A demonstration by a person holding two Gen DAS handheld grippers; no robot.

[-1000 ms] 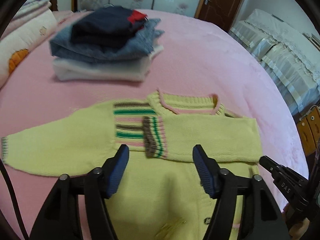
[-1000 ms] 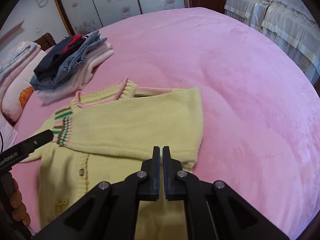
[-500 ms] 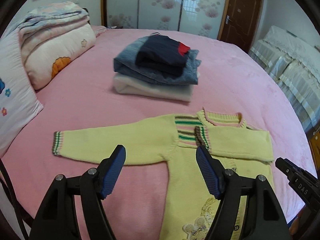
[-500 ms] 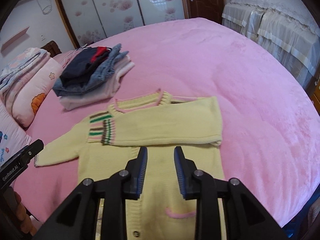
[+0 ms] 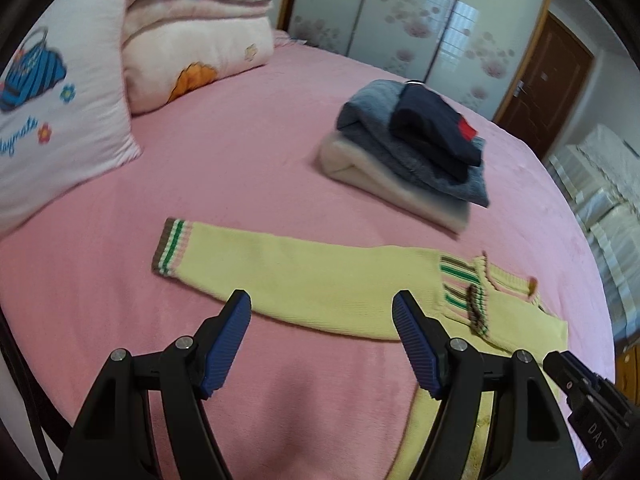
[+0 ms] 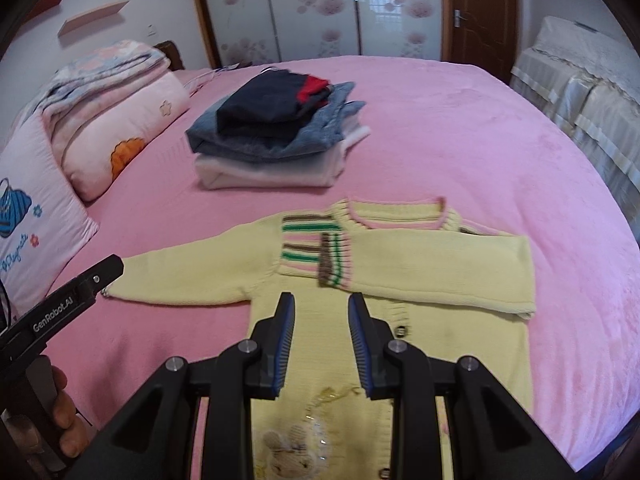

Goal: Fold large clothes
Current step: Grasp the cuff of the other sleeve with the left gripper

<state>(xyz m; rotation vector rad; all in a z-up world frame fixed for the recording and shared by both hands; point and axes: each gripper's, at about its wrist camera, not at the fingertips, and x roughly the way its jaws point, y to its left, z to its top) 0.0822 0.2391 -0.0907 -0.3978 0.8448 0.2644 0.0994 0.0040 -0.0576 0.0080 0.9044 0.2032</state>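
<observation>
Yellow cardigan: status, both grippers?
Left gripper open, empty, above the outstretched sleeve. Right gripper open, empty, above the yellow cardigan. Other sleeve already folded across chest. Nothing in the way.

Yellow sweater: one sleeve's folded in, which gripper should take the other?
Left. The left gripper hangs open right at the spread sleeve; the right gripper sits over the sweater's front.

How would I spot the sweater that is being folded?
On the big pink bed, look in front of the stack of folded clothes. The yellow sweater lies flat there, one sleeve folded across its chest. It alone is yellow, with striped cuffs.
</observation>
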